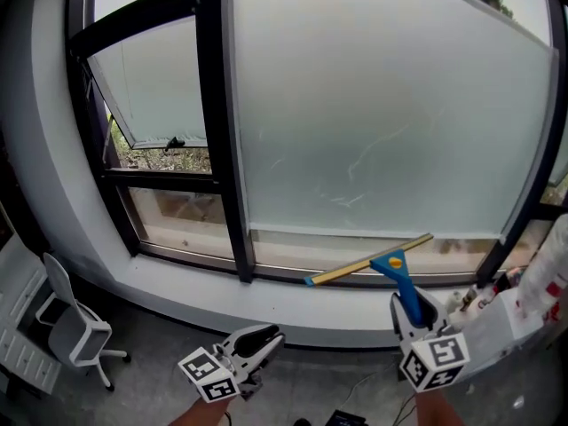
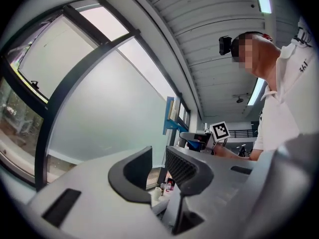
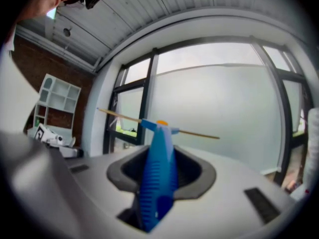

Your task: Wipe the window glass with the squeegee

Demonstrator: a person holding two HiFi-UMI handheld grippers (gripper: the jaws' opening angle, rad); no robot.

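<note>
Squeegee (image 1: 401, 282) sits clamped in right gripper (image 1: 408, 309); left gripper (image 1: 264, 341) empty, fingers (image 2: 130, 173) apart.

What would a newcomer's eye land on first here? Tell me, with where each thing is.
The big frosted window pane fills the upper middle of the head view. Below it the blue-handled squeegee, clamped in the right gripper, holds its blade near the pane's bottom edge. The left gripper hangs low, open and empty.

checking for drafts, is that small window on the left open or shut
Open: the small window is swung out at the bottom, plants showing through the gap.
</note>
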